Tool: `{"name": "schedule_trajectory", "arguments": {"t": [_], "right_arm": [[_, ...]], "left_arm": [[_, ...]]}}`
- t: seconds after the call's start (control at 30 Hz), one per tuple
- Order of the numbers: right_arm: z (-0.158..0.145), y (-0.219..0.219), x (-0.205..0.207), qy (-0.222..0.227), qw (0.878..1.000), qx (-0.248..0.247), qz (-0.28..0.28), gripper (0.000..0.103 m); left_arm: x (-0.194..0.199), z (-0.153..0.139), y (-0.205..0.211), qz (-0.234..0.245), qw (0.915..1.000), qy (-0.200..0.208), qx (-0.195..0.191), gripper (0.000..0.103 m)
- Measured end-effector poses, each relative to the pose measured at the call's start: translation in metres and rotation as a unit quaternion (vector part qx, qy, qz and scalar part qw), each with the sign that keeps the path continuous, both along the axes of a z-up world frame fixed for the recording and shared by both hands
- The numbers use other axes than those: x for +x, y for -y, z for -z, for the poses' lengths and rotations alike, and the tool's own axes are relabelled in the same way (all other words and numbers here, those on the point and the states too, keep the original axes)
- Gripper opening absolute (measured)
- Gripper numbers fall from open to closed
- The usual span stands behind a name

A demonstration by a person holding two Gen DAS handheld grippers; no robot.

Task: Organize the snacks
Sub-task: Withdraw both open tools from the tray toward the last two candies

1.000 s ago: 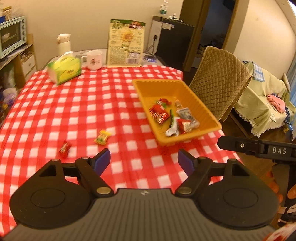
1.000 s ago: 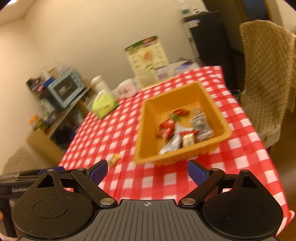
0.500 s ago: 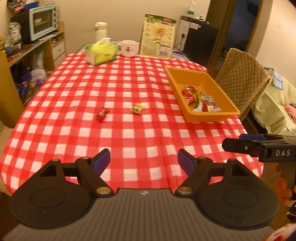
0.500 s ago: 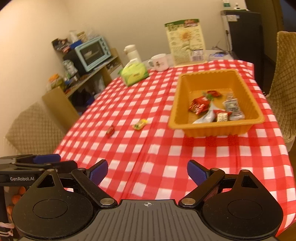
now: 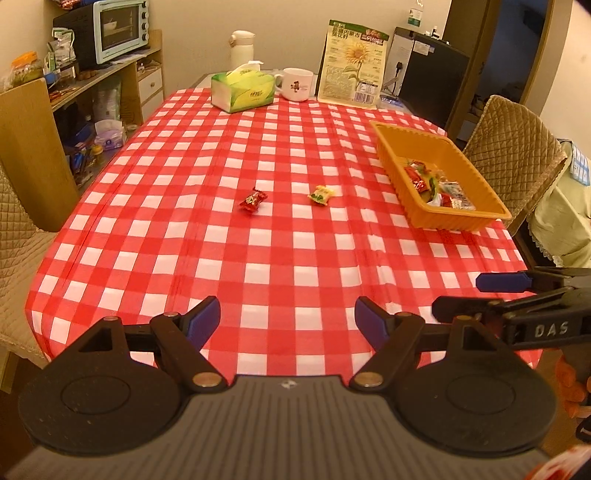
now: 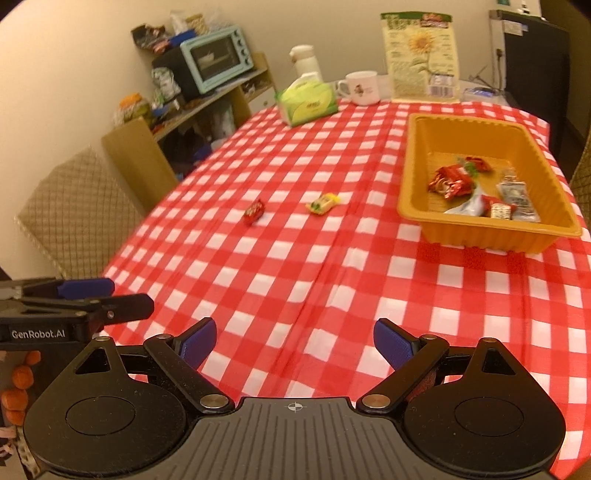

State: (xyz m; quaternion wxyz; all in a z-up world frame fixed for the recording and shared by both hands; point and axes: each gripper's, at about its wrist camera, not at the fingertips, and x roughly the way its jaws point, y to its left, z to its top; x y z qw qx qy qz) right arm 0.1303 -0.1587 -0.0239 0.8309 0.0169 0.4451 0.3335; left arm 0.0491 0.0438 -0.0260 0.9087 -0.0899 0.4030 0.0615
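Observation:
A red-wrapped candy (image 5: 252, 199) (image 6: 253, 212) and a yellow-wrapped candy (image 5: 321, 194) (image 6: 322, 202) lie loose mid-table on the red checked cloth. An orange tray (image 5: 391, 138) (image 6: 495, 236) at the right holds several wrapped snacks. My left gripper (image 5: 287, 318) hovers open over the table's near edge with nothing between its fingers. My right gripper (image 6: 294, 341) is also open and empty, near the same edge, to the right of the left one. Each gripper shows from the side in the other's view.
At the far end stand a green tissue box (image 5: 242, 92), a white mug (image 5: 296, 84), a white flask (image 5: 242, 43) and an upright sunflower-print bag (image 5: 352, 68). Quilted chairs (image 5: 511, 147) (image 6: 74, 214) flank the table. A shelf with a toaster oven (image 5: 118, 27) lines the left wall.
Both grippers have pulled back from the tray toward the near table edge, so more of the table shows. The right wrist has rolled level. Both stay open and empty.

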Motion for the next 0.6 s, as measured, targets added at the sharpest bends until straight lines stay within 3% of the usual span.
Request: {"name": "schedule_trajectory", "arguments": {"t": [0.6], "right_arm": [[0.019, -0.057, 0.025, -0.016, 0.999, -0.046, -0.007, 0.092]], "left_arm": [[0.036, 0.02, -0.033, 0.019, 0.9994, -0.025, 0.013, 0.077]]}}
